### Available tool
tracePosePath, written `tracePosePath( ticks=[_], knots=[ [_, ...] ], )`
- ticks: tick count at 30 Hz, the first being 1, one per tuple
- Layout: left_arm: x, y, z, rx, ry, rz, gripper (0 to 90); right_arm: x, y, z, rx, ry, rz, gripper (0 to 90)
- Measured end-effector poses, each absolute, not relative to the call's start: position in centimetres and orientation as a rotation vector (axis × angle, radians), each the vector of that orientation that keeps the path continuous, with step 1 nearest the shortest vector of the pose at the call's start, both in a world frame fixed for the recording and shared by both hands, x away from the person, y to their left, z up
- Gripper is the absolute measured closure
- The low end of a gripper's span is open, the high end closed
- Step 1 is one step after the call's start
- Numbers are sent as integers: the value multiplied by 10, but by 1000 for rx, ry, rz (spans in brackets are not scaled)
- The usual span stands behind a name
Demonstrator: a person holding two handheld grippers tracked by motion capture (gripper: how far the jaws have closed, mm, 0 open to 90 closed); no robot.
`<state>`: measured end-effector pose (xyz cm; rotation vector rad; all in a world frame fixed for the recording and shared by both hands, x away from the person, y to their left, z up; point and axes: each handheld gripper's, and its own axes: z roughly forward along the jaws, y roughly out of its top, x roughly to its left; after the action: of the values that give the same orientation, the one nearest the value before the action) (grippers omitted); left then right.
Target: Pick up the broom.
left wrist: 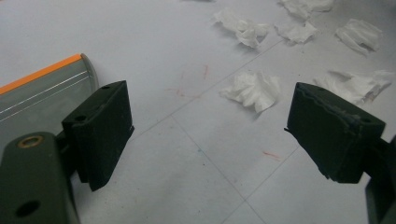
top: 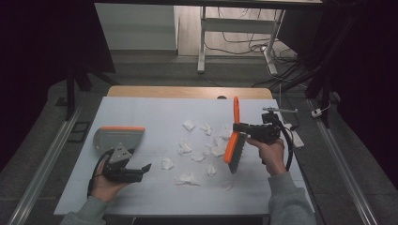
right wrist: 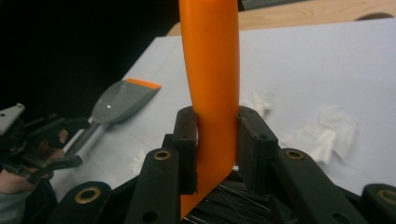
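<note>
Right gripper (top: 245, 130) clamped on orange brush (top: 234, 143) handle, right of centre; left gripper (top: 143, 169) jaws apart, dustpan (top: 118, 137) just above it.

The brush (right wrist: 212, 93) handle runs off the top edge of the right gripper view and its bristles are largely hidden behind the jaws — in the left gripper view the dustpan (left wrist: 44, 91) is cut off at the left edge — several paper scraps (left wrist: 303, 7) are clipped by the top edge.
</note>
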<state>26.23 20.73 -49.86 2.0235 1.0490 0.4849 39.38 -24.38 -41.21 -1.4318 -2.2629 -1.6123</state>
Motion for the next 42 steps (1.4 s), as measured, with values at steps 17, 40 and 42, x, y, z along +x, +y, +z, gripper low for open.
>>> tracePosePath(
  ticks=[17,40,42],
  knots=[
    [263,193,-492,2011,994,499,158,384,-217,-419,-1387,-2164,-1780,711],
    [269,127,-467,2029,786,463,173,368,-195,-420,-1408,-2084,-1930,710],
    [271,120,-467,2033,769,455,173,368,-195,-421,-1416,-2081,-1940,710]
  ],
)
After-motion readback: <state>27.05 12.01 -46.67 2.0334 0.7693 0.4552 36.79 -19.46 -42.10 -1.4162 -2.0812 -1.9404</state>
